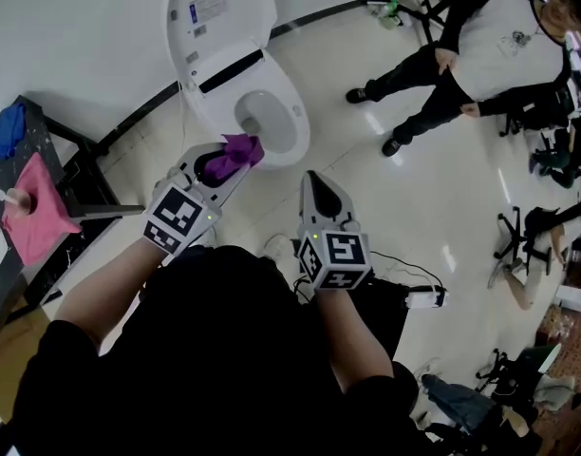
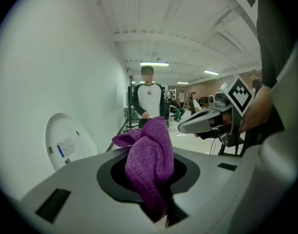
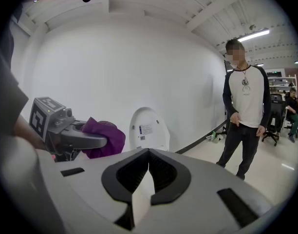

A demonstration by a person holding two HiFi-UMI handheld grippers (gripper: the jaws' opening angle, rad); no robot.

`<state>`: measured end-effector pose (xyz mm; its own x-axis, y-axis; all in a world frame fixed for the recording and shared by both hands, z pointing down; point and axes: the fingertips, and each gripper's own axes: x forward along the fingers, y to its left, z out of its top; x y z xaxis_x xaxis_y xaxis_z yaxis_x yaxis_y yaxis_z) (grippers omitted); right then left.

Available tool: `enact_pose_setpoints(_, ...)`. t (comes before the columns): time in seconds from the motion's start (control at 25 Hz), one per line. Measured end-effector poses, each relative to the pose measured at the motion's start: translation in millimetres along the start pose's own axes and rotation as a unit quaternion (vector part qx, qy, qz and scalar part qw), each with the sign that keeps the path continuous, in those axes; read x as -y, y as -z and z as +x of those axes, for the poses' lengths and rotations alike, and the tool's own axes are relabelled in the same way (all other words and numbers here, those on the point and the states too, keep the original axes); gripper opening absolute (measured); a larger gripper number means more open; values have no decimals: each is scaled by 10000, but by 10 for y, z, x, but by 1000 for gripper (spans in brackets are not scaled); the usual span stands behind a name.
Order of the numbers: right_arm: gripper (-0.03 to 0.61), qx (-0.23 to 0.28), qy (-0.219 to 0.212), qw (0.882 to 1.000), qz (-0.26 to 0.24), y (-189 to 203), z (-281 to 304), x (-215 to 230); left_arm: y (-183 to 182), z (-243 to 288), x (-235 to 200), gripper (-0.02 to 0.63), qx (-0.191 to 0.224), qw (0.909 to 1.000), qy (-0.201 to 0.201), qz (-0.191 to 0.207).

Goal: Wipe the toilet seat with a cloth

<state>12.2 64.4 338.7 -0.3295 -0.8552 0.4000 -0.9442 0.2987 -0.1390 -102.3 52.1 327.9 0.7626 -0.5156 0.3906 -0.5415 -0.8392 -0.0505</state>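
Cloth, purple and knitted, bunched in left claw.

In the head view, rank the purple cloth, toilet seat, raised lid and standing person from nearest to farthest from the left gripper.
1. Purple cloth, held in the left gripper.
2. Toilet seat, just ahead.
3. Lid, upright behind the seat.
4. Standing person, far right.

We held our left grey two-jaw gripper at the centre-left of the head view, its jaws clamped on a purple knitted cloth. Our right grey two-jaw gripper pointed up-frame just right of it, jaws together and empty, both forearms extended forward.
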Motion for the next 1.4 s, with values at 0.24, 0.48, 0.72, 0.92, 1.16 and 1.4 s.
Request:
enact_pose_setpoints(0.24, 18, 1, 161, 9999, -4, 34, 120, -187, 134, -139, -223, 95, -34, 9999, 130, 77)
enact_pose_setpoints(0.48, 18, 2, 345, 9994, -7, 85, 261, -346, 287, -208, -412, 95, -93, 9993, 325, 139)
enact_pose_setpoints(0.72, 18, -141, 562, 9982, 119, 211, 292, -195, 417, -29, -467, 95, -245, 9984, 500, 55)
enact_pose_setpoints(0.92, 18, -282, 581, 9977, 199, 341, 429, 122, 502, 377, -460, 95, -463, 9976, 503, -88)
enact_pose_setpoints(1.16, 17, -515, 499, 9970, 302, 528, 720, 667, 681, 1138, -400, 95, -840, 9943, 631, -200)
enact_pose_setpoints(1.4, 15, -746, 389, 9956, 414, 726, 1089, 1349, 980, 2069, -350, 95, -1345, 9876, 664, -461)
